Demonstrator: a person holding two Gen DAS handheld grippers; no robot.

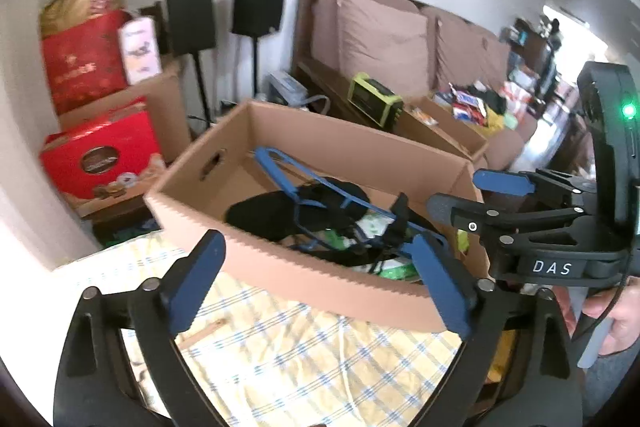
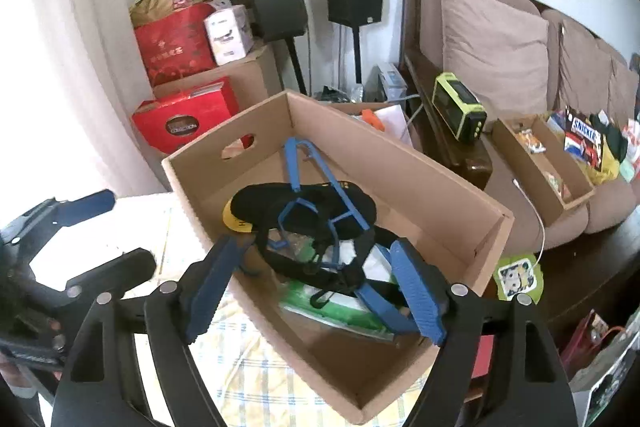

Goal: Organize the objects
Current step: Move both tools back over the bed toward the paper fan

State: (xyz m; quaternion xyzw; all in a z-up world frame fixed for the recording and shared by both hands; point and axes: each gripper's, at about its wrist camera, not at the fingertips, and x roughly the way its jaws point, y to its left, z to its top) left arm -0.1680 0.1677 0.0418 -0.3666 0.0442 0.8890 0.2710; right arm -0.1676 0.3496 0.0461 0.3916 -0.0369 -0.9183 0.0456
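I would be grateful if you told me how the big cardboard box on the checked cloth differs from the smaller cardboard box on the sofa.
The big cardboard box has an oval handle hole; none shows on the smaller cardboard box. The big one holds blue hangers and a black garment; the smaller holds snack packets. Both are open-topped plain brown cardboard.

Green packet (image 2: 340, 307) under hanger (image 2: 320, 187)

Cardboard box (image 1: 320, 279) on the checked cloth (image 1: 320, 359)
Left tongs (image 1: 320, 287) gape before its near wall; blue hangers (image 1: 304, 187) lie inside.
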